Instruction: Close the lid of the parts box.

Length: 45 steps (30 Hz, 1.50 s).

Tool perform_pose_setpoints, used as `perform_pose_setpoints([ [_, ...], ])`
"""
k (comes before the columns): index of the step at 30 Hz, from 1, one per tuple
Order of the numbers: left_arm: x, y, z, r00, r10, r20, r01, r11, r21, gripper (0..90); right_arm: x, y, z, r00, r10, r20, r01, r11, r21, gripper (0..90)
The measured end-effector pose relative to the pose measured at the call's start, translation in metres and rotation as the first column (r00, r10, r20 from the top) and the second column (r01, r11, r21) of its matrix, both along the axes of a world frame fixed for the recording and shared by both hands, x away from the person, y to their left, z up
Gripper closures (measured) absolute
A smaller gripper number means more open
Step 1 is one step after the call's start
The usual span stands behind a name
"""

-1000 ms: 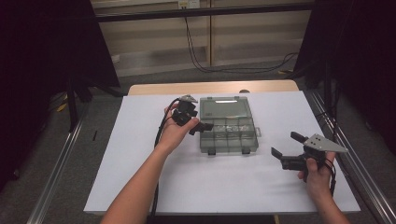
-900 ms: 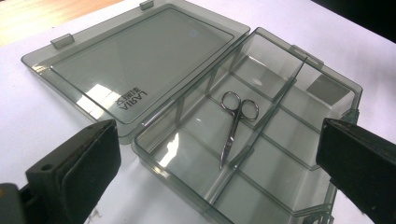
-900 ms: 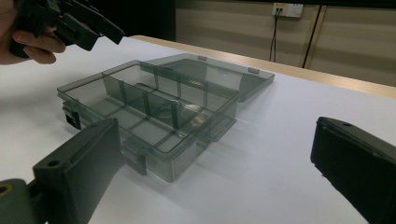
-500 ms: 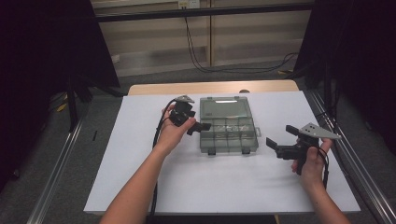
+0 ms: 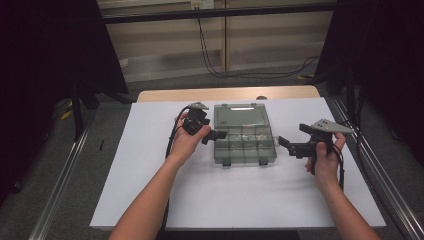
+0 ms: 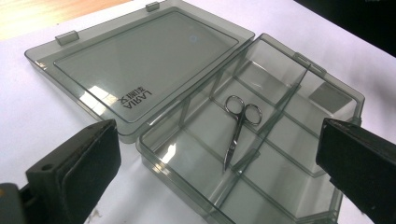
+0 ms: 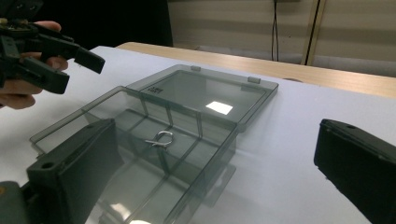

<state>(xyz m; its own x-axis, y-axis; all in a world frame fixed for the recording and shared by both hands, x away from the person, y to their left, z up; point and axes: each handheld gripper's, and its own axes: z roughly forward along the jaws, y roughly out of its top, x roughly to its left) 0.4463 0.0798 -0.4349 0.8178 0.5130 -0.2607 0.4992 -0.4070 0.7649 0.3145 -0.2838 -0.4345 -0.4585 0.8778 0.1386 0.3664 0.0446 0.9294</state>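
White tabletop point(image 5: 150, 190), dim room beyond. Near right, right gripper point(image 5: 289, 145) wide open, empty. Left gripper point(image 5: 212, 135) gaping, empty, at smoky clear plastic compartment box point(image 5: 245, 147). Inside, small steel scissors point(image 6: 237, 126): thin, could slip or snag on a divider. One box, one scissors, two grippers.

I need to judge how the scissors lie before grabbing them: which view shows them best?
The left gripper view: the scissors lie whole and sharp across a divider in the open box. The right gripper view shows mainly their finger loops; in the high view they can't be made out.
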Motion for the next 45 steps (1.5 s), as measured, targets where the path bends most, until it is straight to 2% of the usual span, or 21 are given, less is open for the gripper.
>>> perform_pose_setpoints([
  [1, 0.0, 0.0, 0.0, 1.0, 0.001, -0.002, -0.001, 0.9999, 0.011, 0.1, 0.004, 0.001, 0.002, 1.0, -0.002, 0.003, 0.002, 1.0, -0.001, 0.2],
  [3, 0.001, -0.001, -0.002, 0.9998, 0.022, 0.002, -0.022, 0.9998, -0.001, 0.3, 0.01, 0.002, 0.004, 1.0, -0.005, -0.003, 0.005, 1.0, 0.002, 0.0],
  [4, 0.002, -0.001, -0.002, 0.9998, 0.021, 0.002, -0.021, 0.9997, 0.013, 0.3, 0.013, 0.003, 0.004, 1.0, -0.006, -0.004, 0.006, 1.0, -0.006, 0.0],
  [6, 0.004, -0.002, -0.003, 0.9994, 0.033, -0.004, -0.033, 0.9994, 0.013, 0.6, 0.019, 0.004, 0.005, 0.9998, -0.01, -0.016, 0.01, 1.0, -0.014, 0.9],
  [7, 0.004, -0.003, -0.004, 0.9988, 0.05, -0.006, -0.05, 0.9988, -0.004, 0.6, 0.023, 0.005, 0.005, 0.9998, -0.003, -0.02, 0.002, 1.0, -0.018, 0.6],
  [11, 0.006, -0.004, -0.005, 0.9977, 0.067, -0.013, -0.067, 0.9977, -0.007, 0.9, 0.034, 0.009, 0.004, 0.9991, -0.005, -0.042, 0.003, 1.0, -0.026, 1.1],
  [14, 0.007, -0.003, -0.005, 0.9962, 0.087, -0.008, -0.087, 0.9962, -0.01, 1.6, 0.044, 0.012, 0.002, 0.9967, -0.007, -0.081, 0.005, 1.0, -0.03, 1.4],
  [17, 0.01, -0.002, -0.005, 0.994, 0.106, -0.024, -0.107, 0.994, -0.024, 1.8, 0.053, 0.016, 0.001, 0.9952, -0.018, -0.096, 0.015, 0.999, -0.032, 2.3],
  [19, 0.012, 0.0, -0.007, 0.9921, 0.12, -0.034, -0.122, 0.9916, -0.045, 2.8, 0.06, 0.017, 0.0, 0.9934, -0.017, -0.113, 0.016, 1.0, -0.012, 3.6],
  [20, 0.013, 0.0, -0.008, 0.9906, 0.129, -0.045, -0.132, 0.9894, -0.061, 3.5, 0.063, 0.018, 0.0, 0.992, -0.01, -0.126, 0.012, 1.0, 0.011, 3.9],
  [21, 0.015, 0.002, -0.008, 0.991, 0.127, -0.041, -0.129, 0.9902, -0.054, 4.9, 0.065, 0.019, 0.001, 0.9911, -0.002, -0.133, 0.006, 0.999, 0.036, 3.9],
  [22, 0.016, 0.002, -0.01, 0.9885, 0.142, -0.054, -0.145, 0.987, -0.069, 5.6, 0.068, 0.02, 0.001, 0.9894, -0.003, -0.145, 0.011, 0.999, 0.052, 4.2],
  [27, 0.02, 0.002, -0.013, 0.984, 0.163, -0.072, -0.168, 0.9827, -0.077, 7.4, 0.08, 0.025, 0.0, 0.9852, -0.012, -0.171, 0.023, 0.998, 0.059, 6.3],
  [29, 0.021, 0.0, -0.014, 0.9786, 0.191, -0.077, -0.197, 0.9772, -0.079, 7.4, 0.086, 0.026, -0.002, 0.9816, -0.015, -0.19, 0.027, 0.998, 0.062, 7.2],
  [31, 0.022, -0.003, -0.016, 0.9696, 0.231, -0.08, -0.237, 0.9695, -0.064, 7.2, 0.09, 0.028, -0.003, 0.98, -0.027, -0.197, 0.037, 0.998, 0.051, 8.3],
  [34, 0.025, -0.008, -0.019, 0.964, 0.253, -0.084, -0.256, 0.9661, -0.034, 9.3, 0.097, 0.029, -0.005, 0.9779, -0.036, -0.206, 0.047, 0.998, 0.049, 9.4],
  [37, 0.026, -0.011, -0.023, 0.9541, 0.282, -0.101, -0.285, 0.9582, -0.021, 10.7, 0.104, 0.028, -0.008, 0.969, -0.053, -0.241, 0.073, 0.995, 0.073, 10.3],
  [38, 0.027, -0.011, -0.023, 0.951, 0.288, -0.112, -0.293, 0.9558, -0.027, 11.2, 0.106, 0.028, -0.01, 0.9662, -0.051, -0.253, 0.07, 0.995, 0.066, 11.4],
  [41, 0.03, -0.011, -0.025, 0.9437, 0.303, -0.133, -0.31, 0.95, -0.037, 12.8, 0.112, 0.029, -0.014, 0.9582, -0.064, -0.279, 0.082, 0.995, 0.051, 15.4],
  [43, 0.031, -0.01, -0.026, 0.9386, 0.315, -0.14, -0.323, 0.9458, -0.035, 13.8, 0.114, 0.029, -0.015, 0.9546, -0.065, -0.291, 0.087, 0.994, 0.061, 23.0],
  [45, 0.032, -0.01, -0.028, 0.9366, 0.317, -0.15, -0.326, 0.9448, -0.038, 14.5, 0.118, 0.03, -0.017, 0.9525, -0.059, -0.299, 0.085, 0.994, 0.074, 30.2],
])
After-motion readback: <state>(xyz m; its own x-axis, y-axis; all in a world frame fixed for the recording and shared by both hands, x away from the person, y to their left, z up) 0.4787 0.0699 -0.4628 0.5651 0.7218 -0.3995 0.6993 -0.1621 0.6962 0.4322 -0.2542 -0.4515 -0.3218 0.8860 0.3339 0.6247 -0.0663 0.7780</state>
